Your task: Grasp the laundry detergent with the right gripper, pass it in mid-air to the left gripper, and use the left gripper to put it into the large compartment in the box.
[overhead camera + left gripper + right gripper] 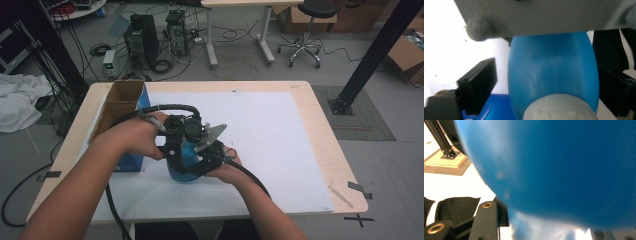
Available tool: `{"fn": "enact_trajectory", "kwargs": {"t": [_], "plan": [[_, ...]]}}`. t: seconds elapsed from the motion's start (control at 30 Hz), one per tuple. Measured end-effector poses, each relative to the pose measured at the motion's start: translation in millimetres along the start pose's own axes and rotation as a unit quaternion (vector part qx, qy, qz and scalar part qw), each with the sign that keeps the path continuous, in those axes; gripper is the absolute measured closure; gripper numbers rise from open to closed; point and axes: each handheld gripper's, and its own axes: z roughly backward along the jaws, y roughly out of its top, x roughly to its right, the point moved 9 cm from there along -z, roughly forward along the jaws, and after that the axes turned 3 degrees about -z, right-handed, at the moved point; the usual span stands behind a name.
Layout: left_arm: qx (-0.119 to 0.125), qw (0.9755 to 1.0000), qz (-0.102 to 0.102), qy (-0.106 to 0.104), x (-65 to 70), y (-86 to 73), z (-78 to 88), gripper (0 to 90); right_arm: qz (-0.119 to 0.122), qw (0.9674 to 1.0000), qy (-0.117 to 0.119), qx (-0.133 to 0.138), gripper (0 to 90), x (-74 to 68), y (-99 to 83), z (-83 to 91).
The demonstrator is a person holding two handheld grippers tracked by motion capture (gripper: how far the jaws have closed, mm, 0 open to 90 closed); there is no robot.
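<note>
Blue bottle between two tongs on the white-covered surface

The smooth, rounded blue plastic bottle with grey ribbed cap stands near the front edge; right tongs grip it, left tongs straddle it, not pressing. A cardboard box stands beside on the wooden surface; cables cross the grey floor.

Open cardboard box at white mat's left edge; stool behind table.

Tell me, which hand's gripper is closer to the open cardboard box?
Left. The left gripper is just right of the cardboard box, over the blue bottle; the right gripper is on the bottle's far side.
</note>
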Motion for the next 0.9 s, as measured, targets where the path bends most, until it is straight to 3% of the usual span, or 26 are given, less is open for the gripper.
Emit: {"fn": "enact_trajectory", "kwargs": {"t": [0.3, 0.9], "plan": [[-0.009, 0.9999, 0.004, 0.012, -2.8, -2.8, 0.5, 18.6, 0.001, 1.0, 0.001, -0.001, 46.0, -0.5, 0.5, -0.9], [-0.011, 0.9998, 0.006, 0.013, -1.1, -4.8, -0.9, 27.4, 0.003, 1.0, -0.002, 0.005, 46.1, 1.8, 2.3, -2.5]]}}
